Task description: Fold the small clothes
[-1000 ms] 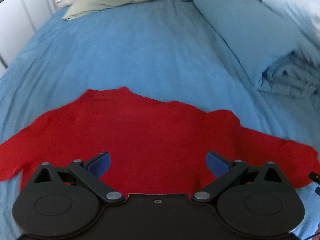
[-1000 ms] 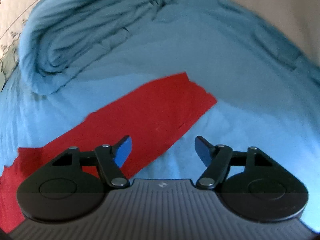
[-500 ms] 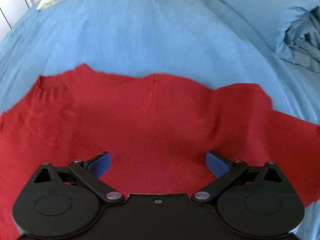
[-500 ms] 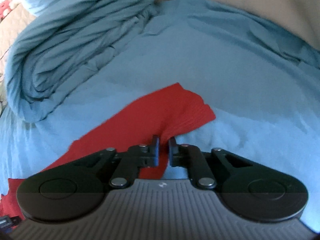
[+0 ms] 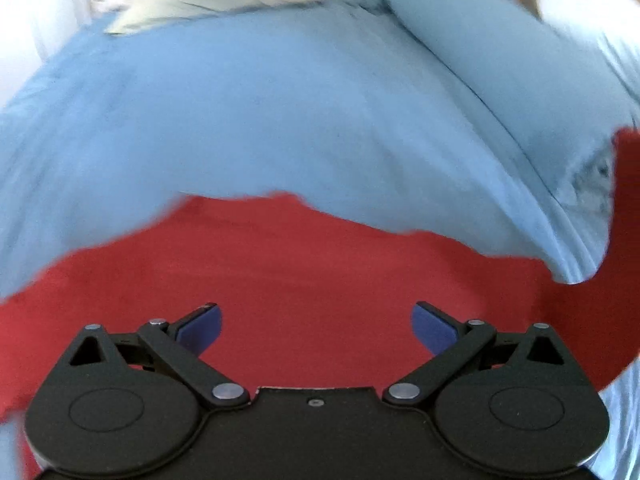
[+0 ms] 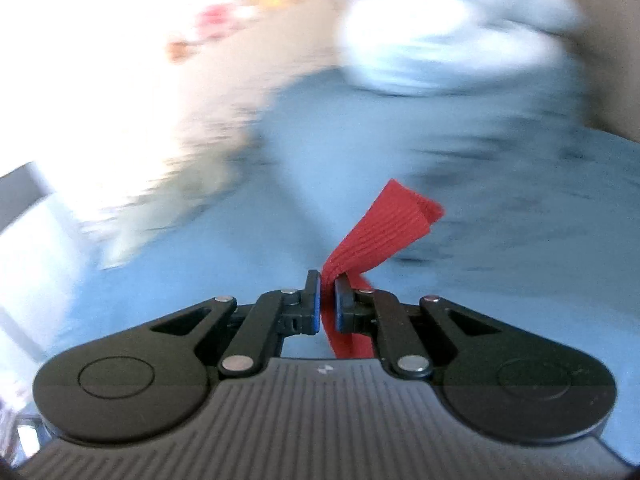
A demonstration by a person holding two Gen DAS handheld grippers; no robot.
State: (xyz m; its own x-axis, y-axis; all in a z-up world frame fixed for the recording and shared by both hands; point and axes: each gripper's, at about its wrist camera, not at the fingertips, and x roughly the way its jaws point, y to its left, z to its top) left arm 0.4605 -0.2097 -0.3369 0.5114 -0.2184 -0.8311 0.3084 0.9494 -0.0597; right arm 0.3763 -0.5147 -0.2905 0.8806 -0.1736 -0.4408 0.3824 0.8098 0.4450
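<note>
The red garment is spread across the blue bed, its body lying flat directly beneath and ahead of the left gripper, while one end is lifted clear of the bedding at the right edge of the left wrist view, where a red strip rises upward. In the right wrist view that lifted end is seen as a ribbed red cuff, pinched between the fingers of the right gripper, which are pressed together on the cloth with only its thickness between them; the free tip stands up and leans to the right beyond the fingers. The fingers of the left gripper are spread wide, and nothing is held between them; whether they touch the fabric below cannot be told.

The long axis of the garment is judged to run side to side across the left view, so the held sleeve lies to the right of the body. The coming move is judged to be a carrying of the sleeve leftward over the flat body, with the right gripper as the working one and the left gripper placed over the middle, where the cloth could be pinned. Both views are blurred, so finer folds cannot be read.
</note>
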